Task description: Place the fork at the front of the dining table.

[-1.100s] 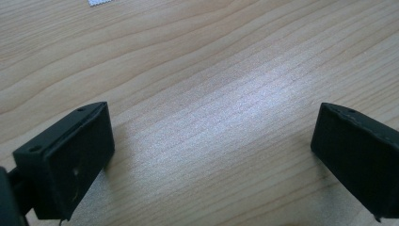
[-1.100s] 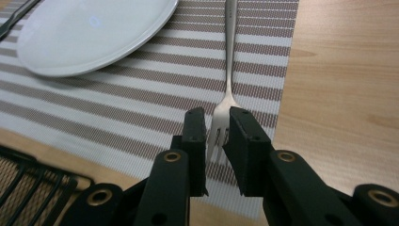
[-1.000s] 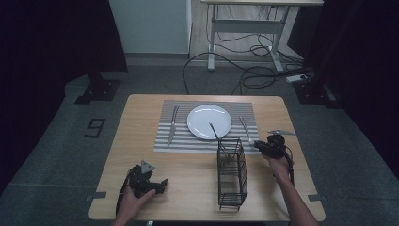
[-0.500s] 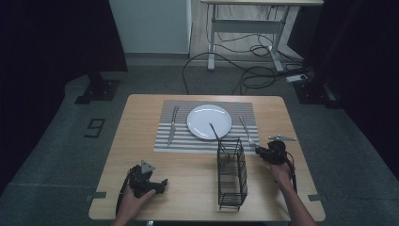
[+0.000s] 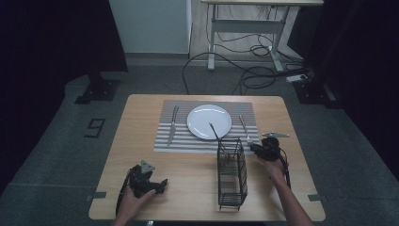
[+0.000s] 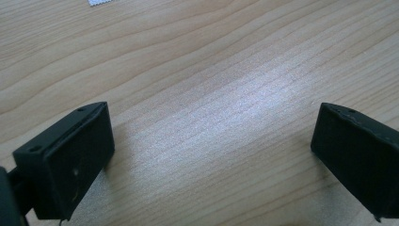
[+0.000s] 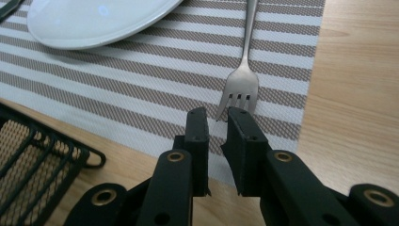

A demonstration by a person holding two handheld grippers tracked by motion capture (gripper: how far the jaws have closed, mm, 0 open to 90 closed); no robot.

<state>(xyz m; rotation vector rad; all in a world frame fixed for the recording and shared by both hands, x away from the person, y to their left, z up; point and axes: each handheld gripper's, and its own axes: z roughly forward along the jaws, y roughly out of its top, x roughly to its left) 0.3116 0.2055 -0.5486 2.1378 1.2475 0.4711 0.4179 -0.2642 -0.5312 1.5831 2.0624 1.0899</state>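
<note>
Right gripper [image 7: 217, 115] sits low over the near right corner of the striped mat [image 7: 141, 89], pointing at the tines of the fork [image 7: 242, 84]. Jaws nearly together, a narrow slot left between them. One outer tine tip lies at the mouth of that slot; I cannot tell whether the pads press on it. Nothing is lifted.

Fork lies flat on the mat, to the right of the plate [image 7: 94, 19], tines toward the person, handle running away toward the far edge. In the high view the fork [image 5: 243, 126] lies just beside the plate [image 5: 209, 121], apart from it, and the right gripper [image 5: 256, 147] is at its near end, held by the right hand [image 5: 273, 165].

Wire caddy [image 5: 231, 172] stands upright on the table [image 5: 197, 188], just left of the right gripper, near the mat's front edge. Its dark mesh corner [image 7: 37, 160] shows at lower left in the right gripper view.

A dark utensil [image 5: 214, 130] rests with one end on the plate. A knife [image 5: 172, 123] lies on the mat left of the plate.

Left gripper [image 5: 157, 184] rests at the near left of the table, well apart from the mat. Jaws wide apart over bare wood [image 6: 211, 94], nothing between them.
</note>
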